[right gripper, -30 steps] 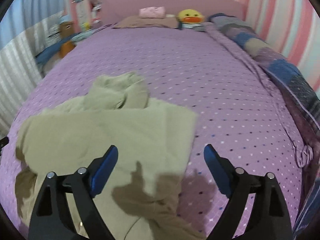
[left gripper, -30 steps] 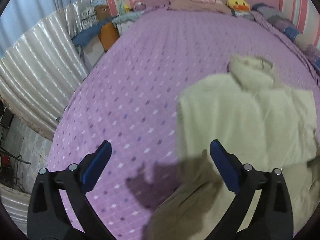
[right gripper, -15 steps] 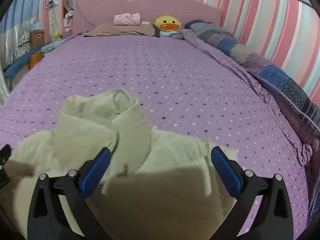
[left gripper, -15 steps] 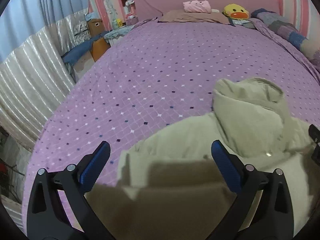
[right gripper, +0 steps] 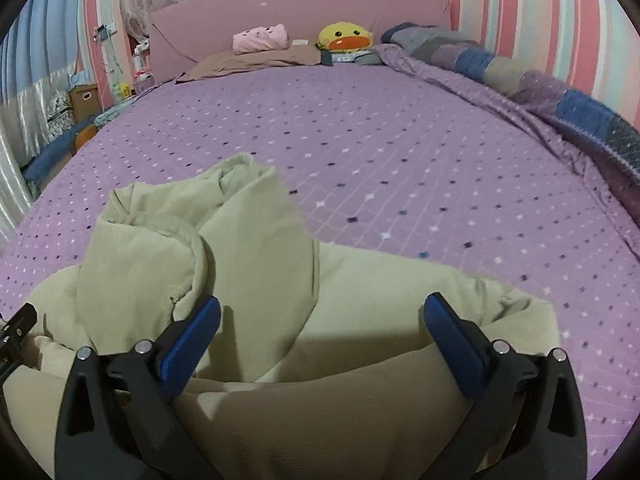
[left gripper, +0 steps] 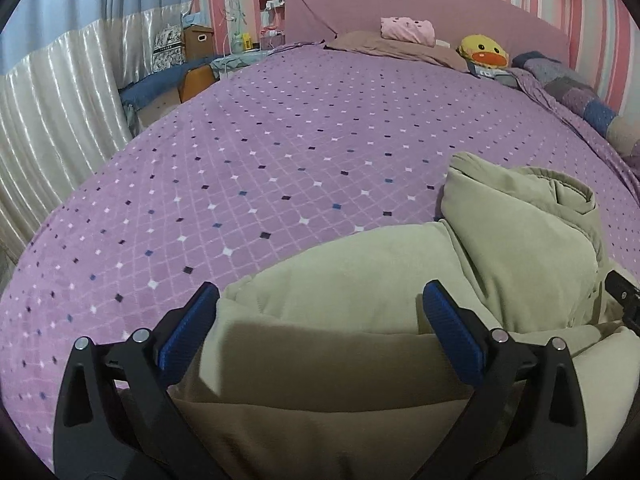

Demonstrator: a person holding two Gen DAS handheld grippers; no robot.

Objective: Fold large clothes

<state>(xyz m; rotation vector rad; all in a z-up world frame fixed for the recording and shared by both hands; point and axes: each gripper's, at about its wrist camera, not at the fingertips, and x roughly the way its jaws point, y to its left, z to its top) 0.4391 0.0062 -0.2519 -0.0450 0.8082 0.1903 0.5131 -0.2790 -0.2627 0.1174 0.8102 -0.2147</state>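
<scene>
**Bed surface and room, seen from both wrist cameras**

A purple quilted bedspread with a grid of small white and dark diamonds [left gripper: 280, 168] covers the whole bed and fills most of each view. At its near edge lies the pale khaki hooded garment [left gripper: 360, 280], partly folded, its hood [right gripper: 192, 248] bunched up toward the far side. The left gripper [left gripper: 320, 312] stands wide apart over the garment's near fold, gripping nothing; the right gripper [right gripper: 322, 320] is likewise spread wide, empty, above the same cloth. At the far end rises a pink padded headboard [right gripper: 304, 12], with a brown flat pillow [right gripper: 256, 60], a pink soft toy [right gripper: 262, 38] resting on it, and a yellow duck plush [right gripper: 346, 36] beside. A rolled patchwork blanket in blue, grey and purple [right gripper: 520, 76] runs along the right edge. Pink striped wallpaper [right gripper: 540, 8] backs the bed; a silvery pleated curtain [left gripper: 52, 92] hangs left, near a brown cardboard box [left gripper: 198, 42].
</scene>
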